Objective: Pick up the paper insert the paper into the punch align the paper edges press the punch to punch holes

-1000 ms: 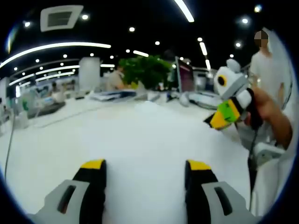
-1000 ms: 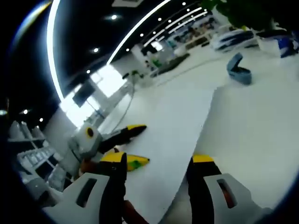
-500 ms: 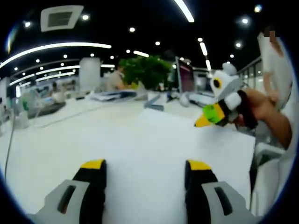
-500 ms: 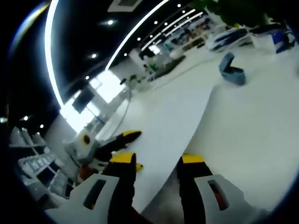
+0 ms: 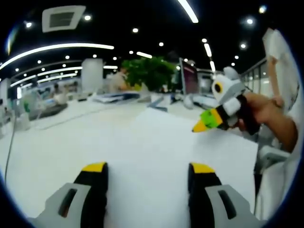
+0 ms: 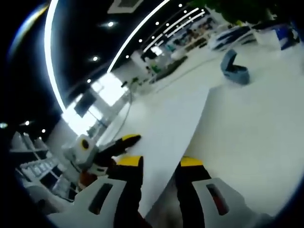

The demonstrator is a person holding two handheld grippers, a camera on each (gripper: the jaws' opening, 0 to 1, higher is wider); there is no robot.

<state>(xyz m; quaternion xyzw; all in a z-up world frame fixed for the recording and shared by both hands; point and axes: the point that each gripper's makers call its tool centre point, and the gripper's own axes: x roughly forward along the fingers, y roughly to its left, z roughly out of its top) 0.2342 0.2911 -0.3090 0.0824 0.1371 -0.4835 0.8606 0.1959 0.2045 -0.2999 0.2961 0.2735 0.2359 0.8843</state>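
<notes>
a: any writing or labels to read?
b: none legible. the left gripper sits wide apart over the paper on the white table.
a: and further right?
b: the right gripper has narrowed on the paper's near edge; the blue punch stands far right, hinged open.

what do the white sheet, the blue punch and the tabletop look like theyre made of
The white sheet looks like thin matte paper: flat, with a crisp straight edge, lying between the right hand-held gripper jaws. The blue punch seems moulded plastic or painted metal, with smooth rounded surfaces; too small to settle. The tabletop looks like smooth white laminate with a soft sheen, though the material is unclear.
</notes>
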